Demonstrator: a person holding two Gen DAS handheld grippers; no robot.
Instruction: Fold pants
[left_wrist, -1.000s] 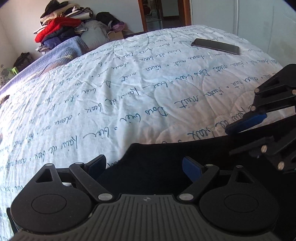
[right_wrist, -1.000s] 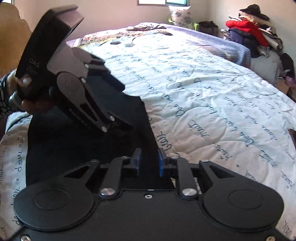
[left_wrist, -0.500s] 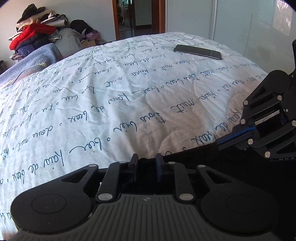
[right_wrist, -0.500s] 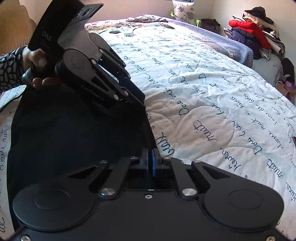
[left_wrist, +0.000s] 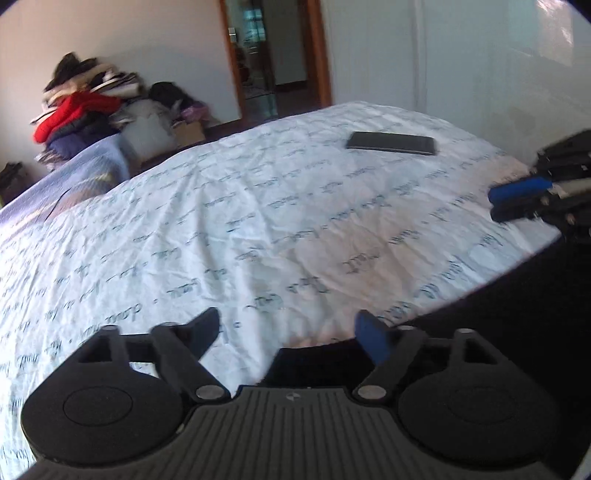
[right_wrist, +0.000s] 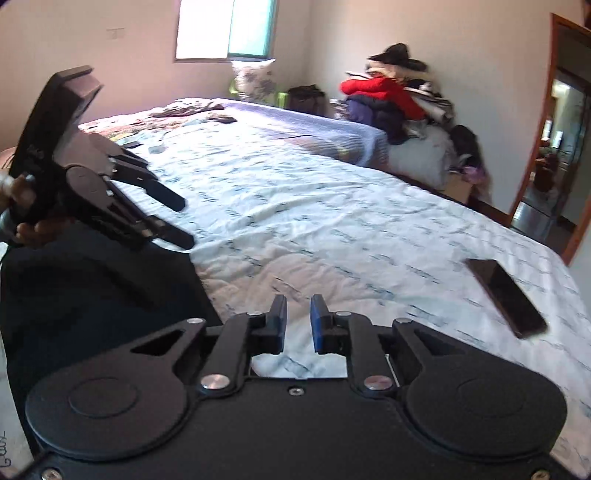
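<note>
The black pants lie flat on the white script-printed bedspread; they fill the lower right of the left wrist view and the lower left of the right wrist view. My left gripper hovers just past their edge, its jaws opening wide with nothing between them. From the right wrist view it appears at the left, held by a hand. My right gripper is opening by a narrow gap over bare bedspread, holding nothing. It also shows at the right edge of the left view.
A dark phone lies on the bed's far corner. A pile of clothes with a red jacket sits beyond the bed. A doorway opens behind it. Small items lie near the pillows.
Both grippers were shut on the pants' edge half a second ago and have let go. Both have lifted off the cloth; the left stands wide, the right slightly parted.
</note>
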